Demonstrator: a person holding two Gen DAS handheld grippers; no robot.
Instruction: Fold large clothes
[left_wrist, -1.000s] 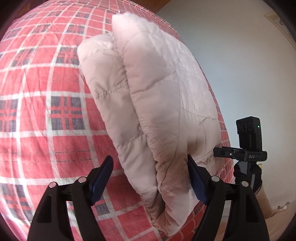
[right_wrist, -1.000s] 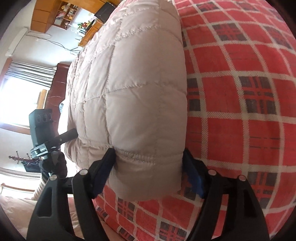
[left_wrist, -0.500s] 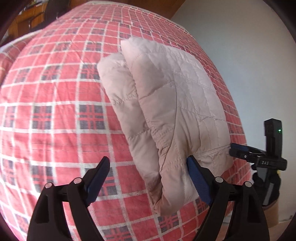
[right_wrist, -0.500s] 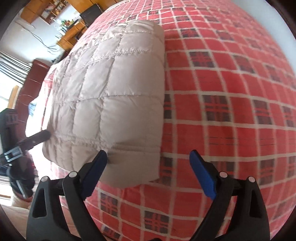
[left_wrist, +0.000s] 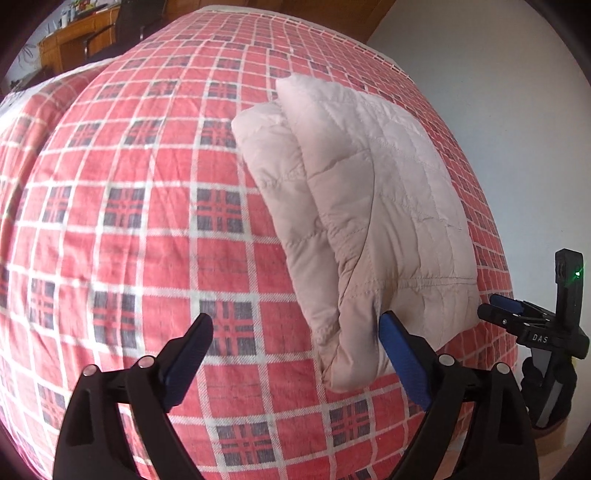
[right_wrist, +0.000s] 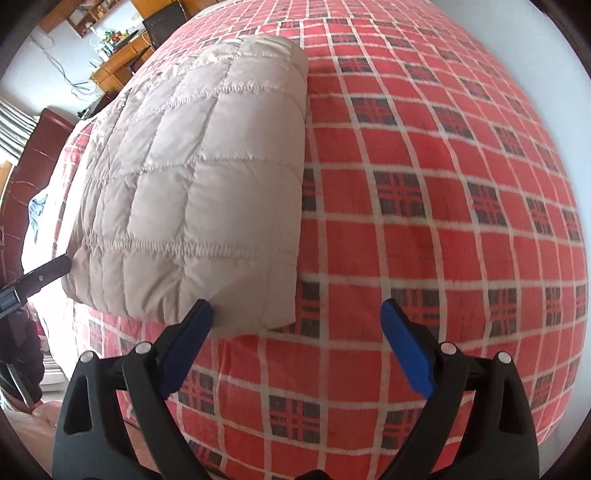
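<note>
Jacket (left_wrist: 369, 206): pale quilted jacket, folded into a thick stacked bundle; lies on the bed (left_wrist: 147, 221) near its front edge, toward the wall side.
Left gripper (left_wrist: 295, 354): jaws spread wide, holding nothing — its right pad sits just at the bundle's near corner.
Right gripper (right_wrist: 297, 334): also wide open and empty; its left pad is right by the bundle's near hem.
Done: by the look of it, the folds are made — layers stacked, edges roughly square.
Left: little, I judge; perhaps a pat to flatten the puffy top, or nothing.
</note>
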